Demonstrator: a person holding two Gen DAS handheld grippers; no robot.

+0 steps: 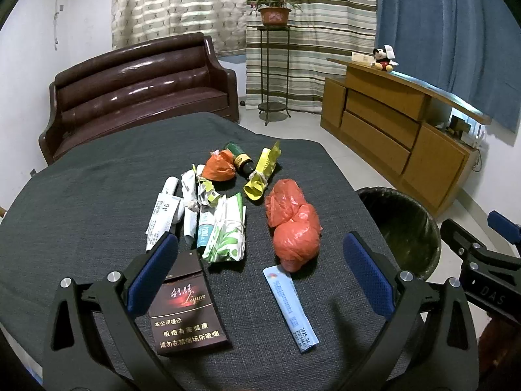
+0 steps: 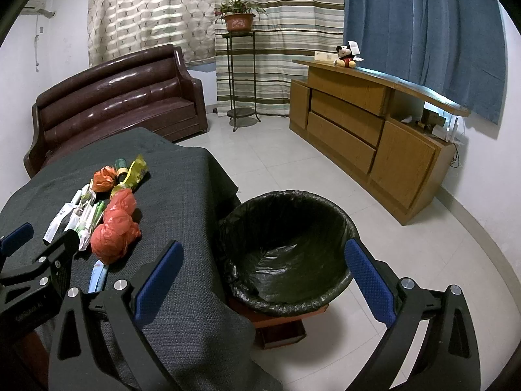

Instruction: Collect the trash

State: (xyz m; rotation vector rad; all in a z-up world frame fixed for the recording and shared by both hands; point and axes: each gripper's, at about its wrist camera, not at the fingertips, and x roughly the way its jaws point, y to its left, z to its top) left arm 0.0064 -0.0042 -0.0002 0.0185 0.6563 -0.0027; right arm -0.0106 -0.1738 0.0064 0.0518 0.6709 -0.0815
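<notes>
Trash lies on the dark grey tablecloth (image 1: pixel 81 202): a dark cigarette pack (image 1: pixel 187 309), a light blue paper sleeve (image 1: pixel 289 306), a large orange plastic bag (image 1: pixel 293 224), a small orange bag (image 1: pixel 218 166), a yellow wrapper (image 1: pixel 262 172), a green bottle (image 1: pixel 239 158) and white and green wrappers (image 1: pixel 224 228). My left gripper (image 1: pixel 260 277) is open and empty, above the pack and sleeve. My right gripper (image 2: pixel 260 283) is open and empty, over the table's right edge beside the black-lined trash bin (image 2: pixel 286 247). The large orange bag (image 2: pixel 114 228) also shows in the right wrist view.
A brown leather sofa (image 1: pixel 136 91) stands behind the table. A wooden cabinet (image 1: pixel 397 137) with a Mickey toy (image 1: pixel 382 58) is at the right. A plant stand (image 1: pixel 273 71) stands before the curtains. The tiled floor (image 2: pixel 267 159) lies between table and cabinet.
</notes>
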